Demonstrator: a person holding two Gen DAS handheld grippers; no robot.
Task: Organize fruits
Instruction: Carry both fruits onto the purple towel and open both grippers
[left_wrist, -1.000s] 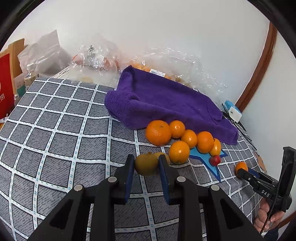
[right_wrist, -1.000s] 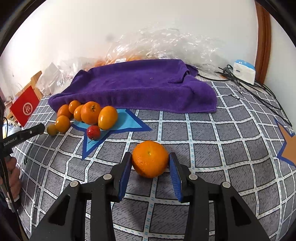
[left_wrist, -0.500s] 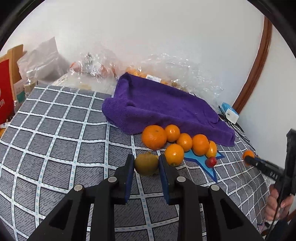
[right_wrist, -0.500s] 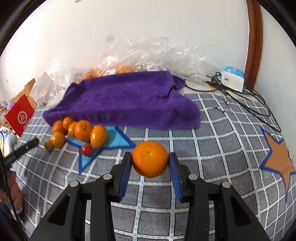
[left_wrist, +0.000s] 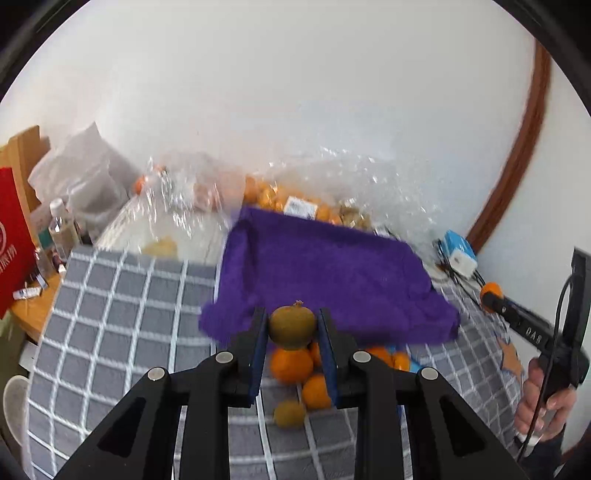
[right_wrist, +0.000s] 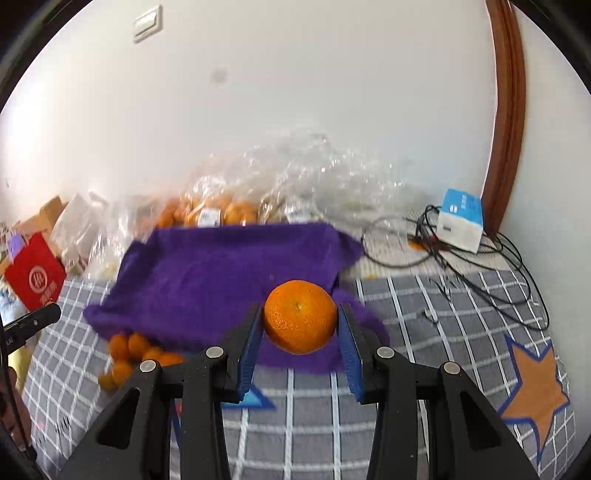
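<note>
My left gripper (left_wrist: 291, 326) is shut on a small greenish-brown fruit (left_wrist: 291, 325), held up in the air before the purple towel (left_wrist: 332, 280). Below it on the checked cloth lie several oranges (left_wrist: 291, 363) and another greenish-brown fruit (left_wrist: 290, 414). My right gripper (right_wrist: 300, 323) is shut on a large orange (right_wrist: 300, 316), also lifted above the cloth, in front of the purple towel (right_wrist: 221, 273). In the left wrist view the right gripper (left_wrist: 493, 300) shows at the right edge with its orange (left_wrist: 490, 288). The orange pile (right_wrist: 127, 350) lies lower left in the right wrist view.
Clear plastic bags of fruit (left_wrist: 325, 192) lie behind the towel against the wall. A blue-and-white box (right_wrist: 460, 219) with black cables (right_wrist: 480, 266) sits at the back right. An orange star patch (right_wrist: 535, 384) marks the cloth on the right. A red bag (right_wrist: 35, 277) stands at left.
Both grippers have risen off the cloth with their fruits; the table and the orange pile now sit lower and farther away in both views.
</note>
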